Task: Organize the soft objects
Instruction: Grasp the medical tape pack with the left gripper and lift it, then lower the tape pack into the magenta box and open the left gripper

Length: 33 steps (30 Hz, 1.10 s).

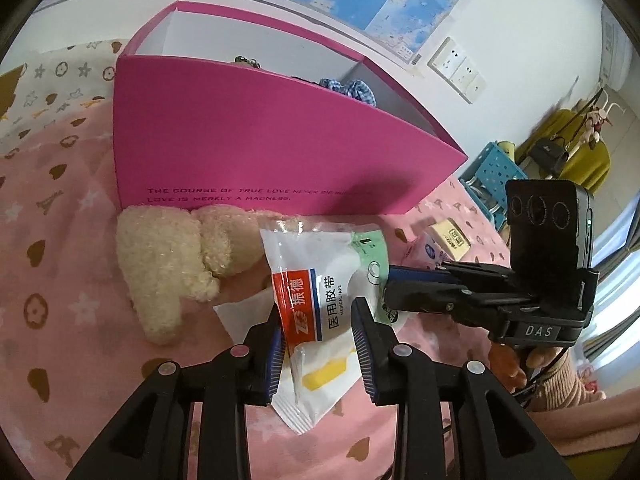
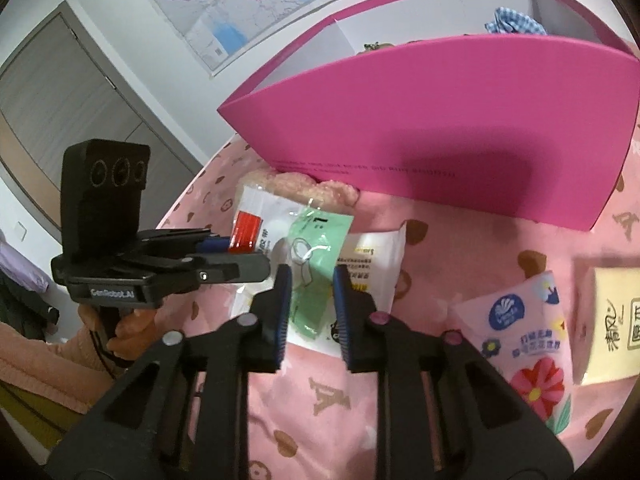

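Listing your stock on the pink patterned bedspread [image 1: 60,280]: your left gripper [image 1: 318,328] straddles the white medical-tape packet [image 1: 316,300], pads apparently not pressing it; your right gripper [image 2: 310,304] frames the green-printed packet [image 2: 316,248], its jaws likewise apart around it. Cream plush toy [image 1: 168,260] lies against the magenta box [image 1: 260,140], which holds blue gingham fabric [image 1: 352,88]. Floral tissue pack [image 2: 528,344] and yellow pack [image 2: 612,328] lie beside your right gripper.
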Each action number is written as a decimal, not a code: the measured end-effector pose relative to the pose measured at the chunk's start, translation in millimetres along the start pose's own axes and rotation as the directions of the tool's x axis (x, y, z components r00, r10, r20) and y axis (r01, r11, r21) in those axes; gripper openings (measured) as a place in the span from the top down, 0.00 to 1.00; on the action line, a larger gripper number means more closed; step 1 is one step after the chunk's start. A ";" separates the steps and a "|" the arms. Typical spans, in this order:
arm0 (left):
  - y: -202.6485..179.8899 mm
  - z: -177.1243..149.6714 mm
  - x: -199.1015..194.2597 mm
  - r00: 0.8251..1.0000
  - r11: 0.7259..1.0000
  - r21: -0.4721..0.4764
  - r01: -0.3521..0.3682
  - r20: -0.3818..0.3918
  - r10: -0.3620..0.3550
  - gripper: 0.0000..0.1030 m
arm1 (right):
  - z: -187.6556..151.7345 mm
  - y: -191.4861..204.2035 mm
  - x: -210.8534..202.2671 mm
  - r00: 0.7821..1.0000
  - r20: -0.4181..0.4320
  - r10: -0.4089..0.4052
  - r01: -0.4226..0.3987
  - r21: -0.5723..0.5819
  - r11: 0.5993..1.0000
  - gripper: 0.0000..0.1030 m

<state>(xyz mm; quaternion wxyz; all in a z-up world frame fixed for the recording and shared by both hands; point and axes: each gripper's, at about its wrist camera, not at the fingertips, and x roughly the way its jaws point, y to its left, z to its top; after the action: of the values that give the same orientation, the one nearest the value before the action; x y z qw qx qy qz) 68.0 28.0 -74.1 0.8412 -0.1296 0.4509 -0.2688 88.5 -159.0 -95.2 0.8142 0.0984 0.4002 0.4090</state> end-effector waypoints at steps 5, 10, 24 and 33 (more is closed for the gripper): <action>-12.8 7.5 -7.0 1.000 1.000 0.027 -0.009 0.006 0.009 0.70 | 2.9 11.4 -12.5 1.000 0.014 -0.015 0.015 -0.023 1.000 0.79; -24.9 20.9 -19.9 1.000 0.998 0.056 -0.003 0.029 0.001 0.70 | 11.9 23.3 -24.0 0.998 0.046 -0.031 0.033 -0.047 0.998 0.79; -26.2 105.8 -52.9 0.991 0.993 0.090 -0.071 0.124 0.059 0.65 | 85.3 48.8 -40.4 0.990 0.137 -0.025 0.042 -0.124 0.991 0.78; -4.3 133.4 -39.4 0.987 0.992 0.040 -0.117 0.113 0.112 0.62 | 122.9 38.1 -16.8 0.991 0.132 -0.021 0.035 -0.107 0.994 0.75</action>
<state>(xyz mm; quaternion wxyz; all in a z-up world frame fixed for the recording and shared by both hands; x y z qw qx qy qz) 159.4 43.6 29.7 0.8817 -0.0982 0.4041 -0.2229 150.3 -126.4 14.1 0.8485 0.0746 0.3243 0.4115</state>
